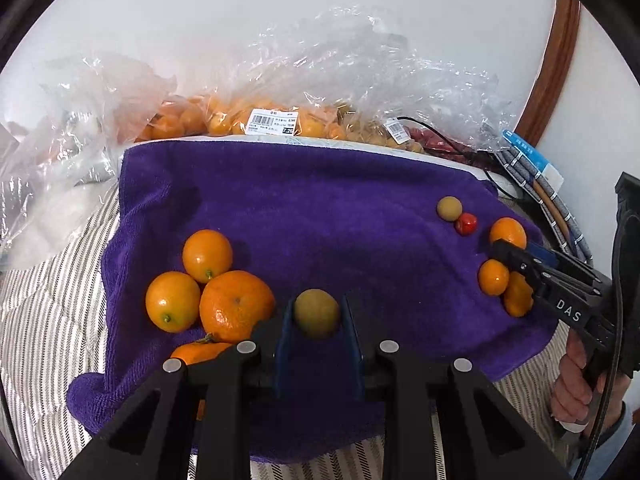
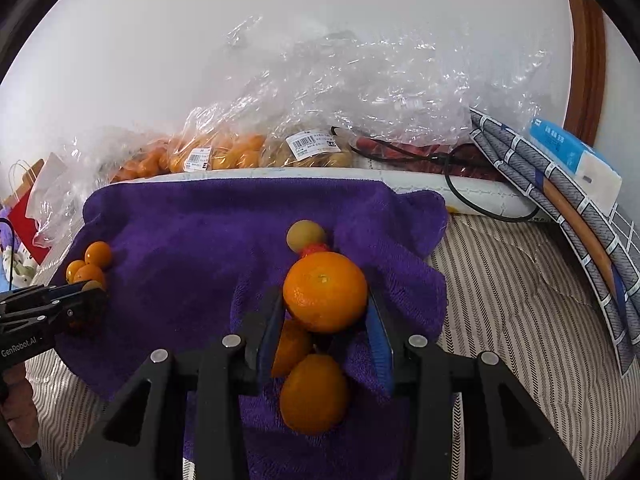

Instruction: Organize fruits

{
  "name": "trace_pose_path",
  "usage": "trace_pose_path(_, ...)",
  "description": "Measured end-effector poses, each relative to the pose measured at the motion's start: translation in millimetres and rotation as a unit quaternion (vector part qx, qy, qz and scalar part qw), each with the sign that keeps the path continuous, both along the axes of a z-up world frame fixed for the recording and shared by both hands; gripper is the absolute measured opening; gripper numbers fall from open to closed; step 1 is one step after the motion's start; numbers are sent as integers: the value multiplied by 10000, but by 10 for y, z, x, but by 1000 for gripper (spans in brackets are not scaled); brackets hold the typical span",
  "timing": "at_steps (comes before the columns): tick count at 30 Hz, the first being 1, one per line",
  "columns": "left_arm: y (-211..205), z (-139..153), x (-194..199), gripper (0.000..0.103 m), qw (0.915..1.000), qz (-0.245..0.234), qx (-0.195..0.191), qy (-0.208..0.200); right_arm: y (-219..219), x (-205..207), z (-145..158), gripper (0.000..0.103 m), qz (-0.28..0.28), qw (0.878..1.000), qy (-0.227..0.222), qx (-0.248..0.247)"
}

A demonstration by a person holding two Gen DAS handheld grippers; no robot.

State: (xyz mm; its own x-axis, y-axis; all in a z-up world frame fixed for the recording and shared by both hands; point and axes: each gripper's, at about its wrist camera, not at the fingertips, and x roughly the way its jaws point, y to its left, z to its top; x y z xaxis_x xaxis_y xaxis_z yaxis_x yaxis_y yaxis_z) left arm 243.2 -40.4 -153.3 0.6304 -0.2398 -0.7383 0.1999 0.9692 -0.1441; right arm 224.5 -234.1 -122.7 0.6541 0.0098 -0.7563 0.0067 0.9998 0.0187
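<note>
A home bedroom is shown. A striped bed quilt (image 2: 520, 300) is seen beneath a purple towel (image 1: 300, 208). Supermarket fruit bags (image 2: 240, 152) are piled against a white wall (image 1: 280, 20).

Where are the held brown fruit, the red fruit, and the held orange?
brown fruit (image 1: 317, 317), left wrist view, front face between the fingers
red fruit (image 1: 466, 223), left wrist view, glossy top
orange (image 2: 325, 291), right wrist view, middle of its peel

From the left wrist view, an orange (image 1: 200, 352) low in the frame is mostly hidden behind the left gripper's (image 1: 318, 344) black linkage, and the right gripper (image 1: 506, 250) at the right edge covers part of the fruit there. The printing on the bag labels (image 1: 273, 121) is too small to read. In the right wrist view, a red fruit (image 2: 316, 249) peeks out behind the mandarin (image 2: 325, 292).
</note>
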Motion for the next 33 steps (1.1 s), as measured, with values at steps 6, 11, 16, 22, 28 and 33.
trace_pose_path(6,-10,-4,0,24,10000,-11,75,-23,1,-4,3,40,13,10000,-18,10)
trace_pose_path(11,3,1,3,25,10000,-8,-2,20,-11,-24,23,42,40,10000,-39,76)
trace_pose_path(16,30,23,-18,28,10000,-38,-33,-3,-16,-80,86,49,27,9997,-152,182)
trace_pose_path(22,148,327,-190,46,9992,219,13,-332,10,-245,421,53,-116,9988,-477,20)
trace_pose_path(28,366,699,-506,55,9983,448,-73,-359,4,-644,911,63,-393,9974,-600,92)
trace_pose_path(33,446,945,-836,60,9962,692,240,-478,29,-1019,1203,65,-651,9968,-468,1)
